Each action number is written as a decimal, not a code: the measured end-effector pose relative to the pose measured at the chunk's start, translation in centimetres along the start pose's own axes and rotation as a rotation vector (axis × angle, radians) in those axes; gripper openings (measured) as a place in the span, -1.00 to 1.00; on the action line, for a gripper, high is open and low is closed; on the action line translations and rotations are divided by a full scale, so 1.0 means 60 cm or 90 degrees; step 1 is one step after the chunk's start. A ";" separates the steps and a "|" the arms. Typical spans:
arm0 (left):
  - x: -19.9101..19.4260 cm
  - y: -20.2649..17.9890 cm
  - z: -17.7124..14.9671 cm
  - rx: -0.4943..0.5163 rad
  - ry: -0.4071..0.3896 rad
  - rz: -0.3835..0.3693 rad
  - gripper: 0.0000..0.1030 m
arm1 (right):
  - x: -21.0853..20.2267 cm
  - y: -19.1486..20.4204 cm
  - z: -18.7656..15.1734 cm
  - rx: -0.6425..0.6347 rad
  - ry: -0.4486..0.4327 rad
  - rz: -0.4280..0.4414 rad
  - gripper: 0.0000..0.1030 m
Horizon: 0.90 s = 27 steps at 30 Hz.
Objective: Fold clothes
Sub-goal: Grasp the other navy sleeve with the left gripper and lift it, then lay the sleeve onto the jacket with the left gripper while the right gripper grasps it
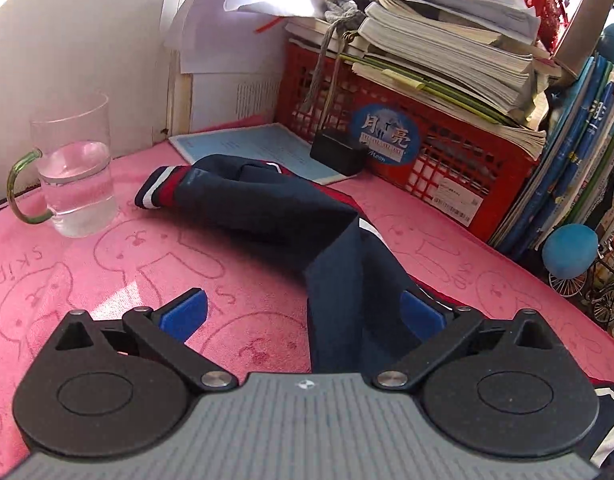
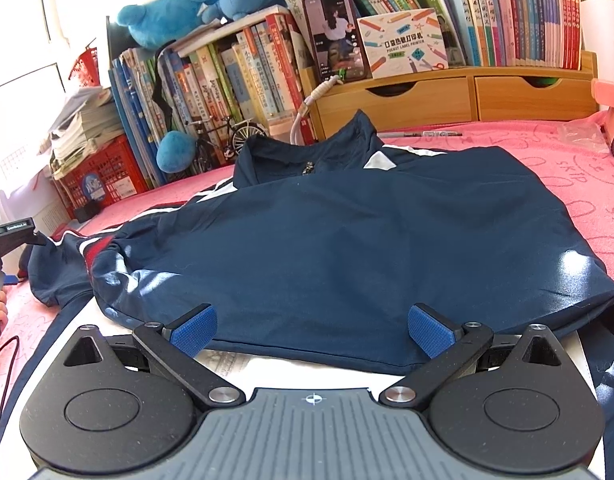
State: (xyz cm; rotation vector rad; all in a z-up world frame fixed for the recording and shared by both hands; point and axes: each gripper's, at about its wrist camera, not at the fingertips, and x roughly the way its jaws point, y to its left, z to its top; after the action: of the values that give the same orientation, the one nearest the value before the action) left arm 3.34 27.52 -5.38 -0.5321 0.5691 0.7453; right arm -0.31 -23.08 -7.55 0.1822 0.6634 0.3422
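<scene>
A navy jacket (image 2: 347, 240) with white and red stripes lies spread on the pink towel (image 2: 567, 168), collar toward the bookshelf. Its left sleeve (image 1: 267, 204) stretches across the towel, bent, with a red, white and navy striped cuff (image 1: 159, 190) near the glass mug. My left gripper (image 1: 303, 316) is open; the sleeve runs between its jaws, against the right pad (image 1: 421, 316). My right gripper (image 2: 313, 330) is open, just above the jacket's lower hem, holding nothing. The left gripper also shows at the left edge of the right wrist view (image 2: 3, 240).
A glass mug of water (image 1: 73, 176) stands left of the cuff. A red crate (image 1: 387, 140) with stacked papers, a black box (image 1: 337, 150) and a blue booklet (image 1: 259, 148) sit behind. Books, a phone (image 2: 335, 36), wooden drawers (image 2: 447, 96) and a toy bicycle (image 2: 227, 136) line the back.
</scene>
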 end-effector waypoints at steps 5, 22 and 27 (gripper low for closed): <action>0.031 0.027 0.012 -0.087 0.007 -0.023 -0.36 | 0.001 0.003 -0.001 -0.006 0.002 -0.006 1.00; -0.151 -0.091 0.036 0.052 -0.199 -0.187 -0.80 | 0.000 0.001 -0.001 0.000 0.000 -0.002 1.00; -0.264 -0.189 -0.015 0.203 -0.270 -0.330 -0.80 | 0.000 0.001 -0.001 0.000 0.000 -0.002 1.00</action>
State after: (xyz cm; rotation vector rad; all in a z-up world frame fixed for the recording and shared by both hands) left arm 2.01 12.43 6.92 -0.1958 0.1315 0.2479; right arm -0.38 -23.05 -7.60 0.1818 0.6637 0.3387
